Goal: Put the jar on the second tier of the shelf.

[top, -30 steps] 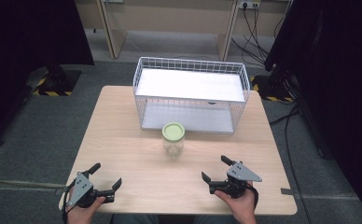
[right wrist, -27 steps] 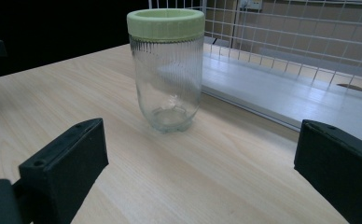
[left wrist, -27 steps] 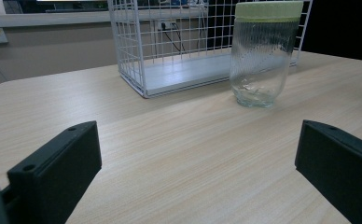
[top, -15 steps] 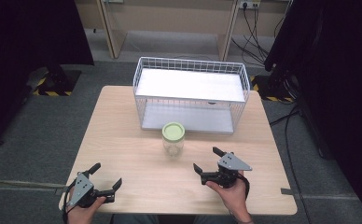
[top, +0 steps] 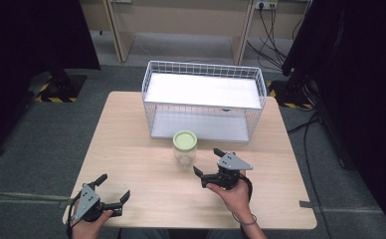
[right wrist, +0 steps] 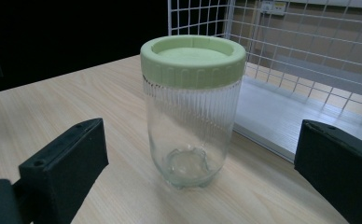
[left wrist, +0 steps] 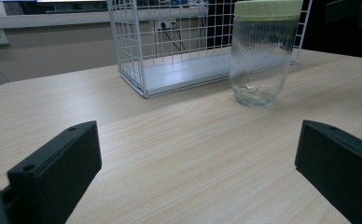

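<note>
Right tongs (top: 206,162), wide open and empty, face the jar (top: 184,149); straddle its ribbed glass below the lid, squarely. Left tongs (top: 113,188) rest open, empty, near the tabletop's front-left corner.

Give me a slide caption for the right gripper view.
Open right gripper faces an upright ribbed glass jar beside a white wire basket.

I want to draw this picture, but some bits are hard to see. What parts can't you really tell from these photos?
- Back of the jar: in the right gripper view it faces away from the camera.
- Top of the jar's lid: cut off by the upper edge in the left gripper view.
- Under the wire basket's upper shelf: in the high view the white shelf covers most of it.
- Left gripper: the hand hides its underside in the high view.
</note>
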A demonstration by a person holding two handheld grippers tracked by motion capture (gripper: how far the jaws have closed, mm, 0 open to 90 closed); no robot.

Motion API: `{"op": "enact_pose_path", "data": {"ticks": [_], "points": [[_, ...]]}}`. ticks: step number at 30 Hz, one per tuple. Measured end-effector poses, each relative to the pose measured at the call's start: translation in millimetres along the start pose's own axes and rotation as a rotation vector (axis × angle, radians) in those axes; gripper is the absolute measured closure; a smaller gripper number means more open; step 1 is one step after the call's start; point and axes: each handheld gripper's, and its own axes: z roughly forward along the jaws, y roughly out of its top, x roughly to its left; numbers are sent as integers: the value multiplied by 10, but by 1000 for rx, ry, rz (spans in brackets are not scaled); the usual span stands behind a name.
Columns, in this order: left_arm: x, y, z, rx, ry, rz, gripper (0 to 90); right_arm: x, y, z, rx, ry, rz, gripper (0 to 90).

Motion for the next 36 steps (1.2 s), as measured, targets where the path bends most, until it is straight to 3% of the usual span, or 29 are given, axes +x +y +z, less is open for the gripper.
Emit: {"op": "enact_pose_path", "data": {"ticks": [36], "points": [[-8,2,2,4,0,10,0,-24,75,901,50,20,3,55]]}}
